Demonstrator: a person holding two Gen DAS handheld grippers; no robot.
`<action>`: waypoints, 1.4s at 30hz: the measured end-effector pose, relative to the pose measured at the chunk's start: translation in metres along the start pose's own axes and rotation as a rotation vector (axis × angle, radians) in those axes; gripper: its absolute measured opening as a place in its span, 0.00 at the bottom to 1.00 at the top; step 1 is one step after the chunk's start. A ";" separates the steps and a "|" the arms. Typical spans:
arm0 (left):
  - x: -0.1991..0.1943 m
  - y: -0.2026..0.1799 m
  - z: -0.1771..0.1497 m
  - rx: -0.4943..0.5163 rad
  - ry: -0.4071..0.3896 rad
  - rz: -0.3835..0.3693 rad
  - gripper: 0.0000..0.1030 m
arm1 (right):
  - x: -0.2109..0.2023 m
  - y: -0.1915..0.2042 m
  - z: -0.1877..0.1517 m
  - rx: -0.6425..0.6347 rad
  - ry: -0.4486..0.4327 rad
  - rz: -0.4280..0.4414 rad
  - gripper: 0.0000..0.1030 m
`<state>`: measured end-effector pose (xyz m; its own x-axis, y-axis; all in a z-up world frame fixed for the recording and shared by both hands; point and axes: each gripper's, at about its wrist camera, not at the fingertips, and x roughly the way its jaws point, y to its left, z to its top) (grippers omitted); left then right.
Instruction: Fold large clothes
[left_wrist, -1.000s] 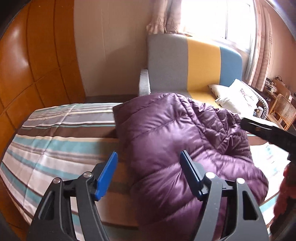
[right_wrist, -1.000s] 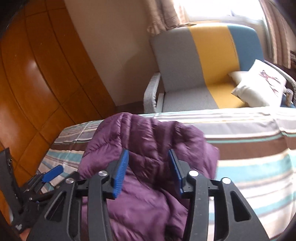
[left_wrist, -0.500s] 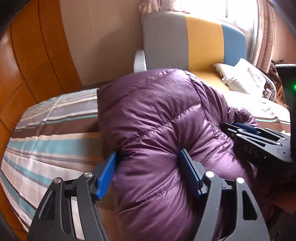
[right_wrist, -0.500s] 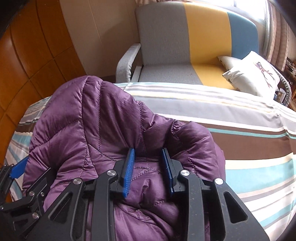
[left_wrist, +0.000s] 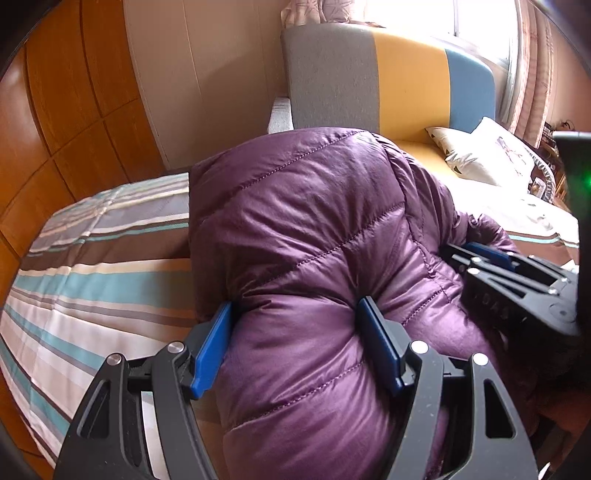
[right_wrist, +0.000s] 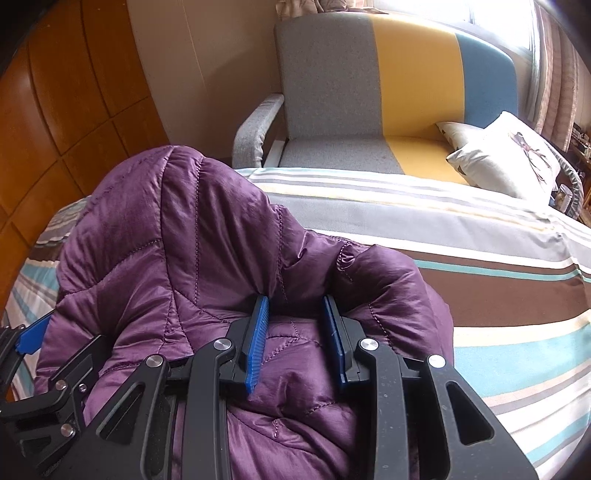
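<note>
Behind purple puffer jacket (left_wrist: 314, 258): striped bed (right_wrist: 498, 295), tricolour sofa (right_wrist: 369, 74), pillow (right_wrist: 506, 158). Left gripper (left_wrist: 295, 343) clamps wide bulge; right gripper (right_wrist: 297, 339) pinches narrow fold. Moulded lettering unreadable.

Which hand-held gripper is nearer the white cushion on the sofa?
Right. The right hand-held gripper pinches the purple jacket on the side toward the white cushion; the left hand-held gripper grips its far side.

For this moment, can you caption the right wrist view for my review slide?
Right gripper pinching a fold of the purple jacket on the striped bed.
</note>
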<state>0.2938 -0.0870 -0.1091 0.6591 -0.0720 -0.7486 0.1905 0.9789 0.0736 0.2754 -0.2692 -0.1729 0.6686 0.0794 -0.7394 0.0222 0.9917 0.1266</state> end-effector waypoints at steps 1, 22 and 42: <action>-0.005 0.000 -0.002 -0.001 -0.005 0.004 0.71 | -0.007 -0.001 -0.001 -0.004 -0.007 0.014 0.29; -0.058 -0.001 -0.058 -0.026 -0.071 0.045 0.80 | -0.066 0.002 -0.055 -0.002 -0.016 0.046 0.29; -0.147 0.012 -0.119 -0.083 -0.088 0.022 0.98 | -0.186 -0.014 -0.118 -0.015 -0.134 0.081 0.97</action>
<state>0.1128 -0.0423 -0.0764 0.7244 -0.0631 -0.6864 0.1165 0.9927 0.0317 0.0625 -0.2859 -0.1151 0.7608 0.1461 -0.6323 -0.0463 0.9841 0.1717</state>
